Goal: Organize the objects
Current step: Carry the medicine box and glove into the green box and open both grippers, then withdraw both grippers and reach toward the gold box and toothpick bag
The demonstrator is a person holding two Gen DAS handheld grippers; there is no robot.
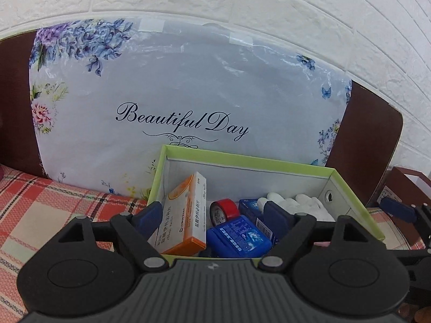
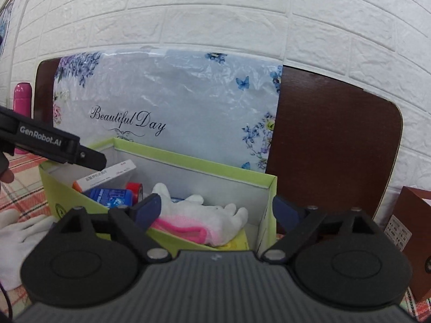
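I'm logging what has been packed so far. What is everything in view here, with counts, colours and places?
box: one, green rim, white inside, on the plaid bedcover.
medicine carton: one, white and orange, left end of the box.
tape roll: one, red, behind the blue packs.
blue packs: two, middle of the box.
glove: one, white with pink cuff, right end of the box.
second glove: one, white, on the bedcover outside the box.
pillow: one, floral, against the brown headboard.
bottle: one, pink, far left.
brown box: one, far right.
left gripper: black, blue pads, open.
right gripper: same, open over the glove.
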